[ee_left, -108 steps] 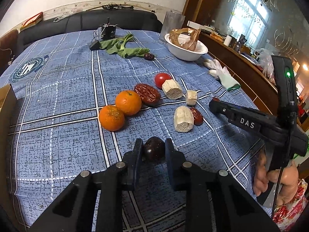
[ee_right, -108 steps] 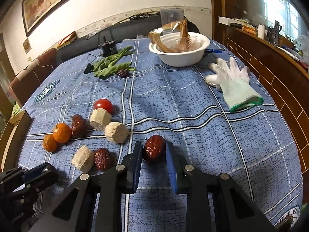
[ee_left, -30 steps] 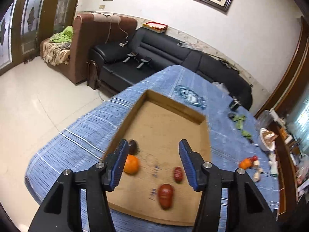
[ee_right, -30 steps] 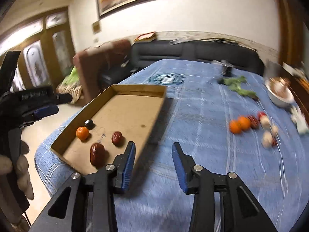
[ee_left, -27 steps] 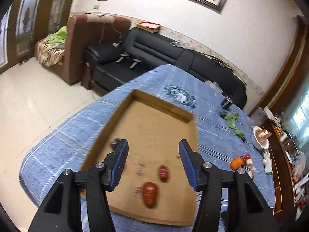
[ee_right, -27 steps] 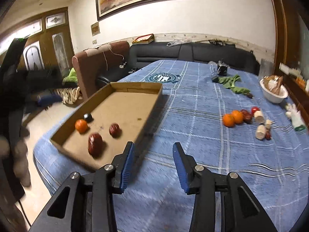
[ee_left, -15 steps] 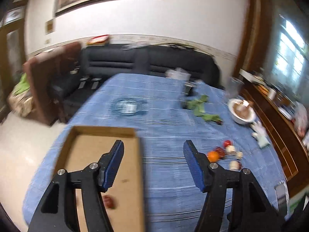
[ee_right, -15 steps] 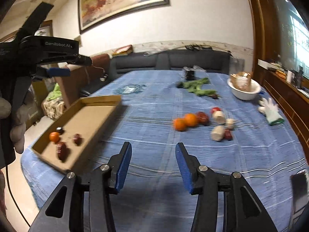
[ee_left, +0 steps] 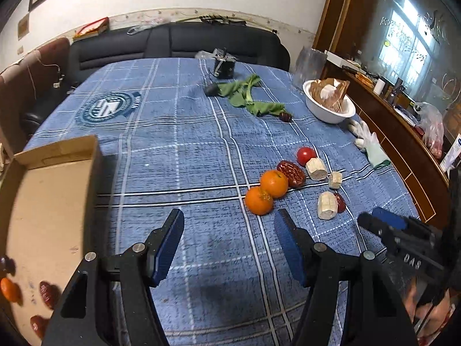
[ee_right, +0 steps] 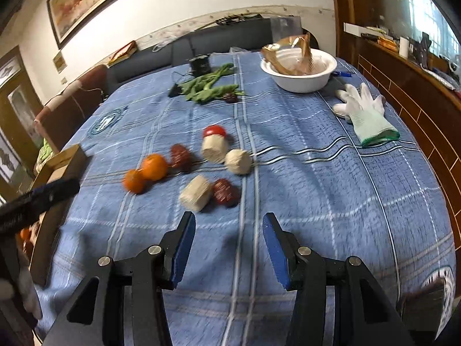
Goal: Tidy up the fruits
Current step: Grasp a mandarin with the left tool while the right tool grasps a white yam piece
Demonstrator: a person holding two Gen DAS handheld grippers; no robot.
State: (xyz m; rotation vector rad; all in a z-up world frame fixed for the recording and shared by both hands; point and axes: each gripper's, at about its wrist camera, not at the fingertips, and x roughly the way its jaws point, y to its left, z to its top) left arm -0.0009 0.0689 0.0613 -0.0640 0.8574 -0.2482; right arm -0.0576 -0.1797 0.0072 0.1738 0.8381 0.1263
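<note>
Two oranges [ee_left: 266, 191] lie on the blue checked tablecloth beside a red date [ee_left: 291, 170], a tomato [ee_left: 306, 152], pale cut chunks [ee_left: 316, 168] and a smaller date [ee_left: 340, 203]. The same group shows in the right wrist view: oranges [ee_right: 145, 173], date [ee_right: 224, 191], chunk [ee_right: 196, 193]. My left gripper [ee_left: 229, 245] is open and empty, just short of the oranges. My right gripper [ee_right: 227, 248] is open and empty, just short of the chunk and date. A cardboard tray [ee_left: 43, 216] at the left holds an orange [ee_left: 8, 289] and dates [ee_left: 47, 291].
A white bowl [ee_left: 328, 106] with brown wrapping, green leaves [ee_left: 247, 98], a dark box [ee_left: 223, 67] and white gloves [ee_right: 364, 112] lie toward the table's far and right sides. A wooden counter runs along the right. A black sofa stands behind the table.
Both grippers dropped their dates and dark fruit in the tray, opened, and swung back from the tray to the fruit pile on the cloth, coming down close to it.
</note>
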